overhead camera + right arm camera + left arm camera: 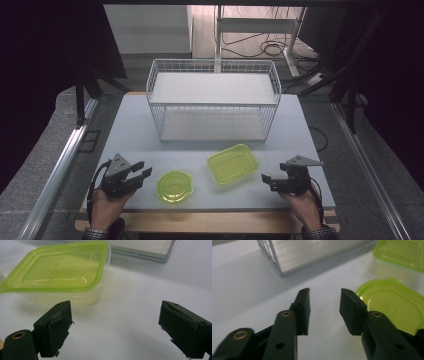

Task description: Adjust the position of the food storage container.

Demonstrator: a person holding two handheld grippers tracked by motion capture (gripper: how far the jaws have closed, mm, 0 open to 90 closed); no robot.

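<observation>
Now both claws gape, gripping nothing: left gripper [142, 171] and right gripper [267, 181] flank two tubs [233, 163] near the desk's [130, 135] front edge.

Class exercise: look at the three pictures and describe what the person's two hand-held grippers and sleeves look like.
Both the left gripper and the right gripper are black, each with two blocky jaws carrying flat dark pads. Brass-coloured rivets sit in the jaw arms. A grey three-cornered plate tops each gripper, and a black cable trails back from each. The person's cuffs at the wrists look dark and checked, though they are small in the high view.
</observation>
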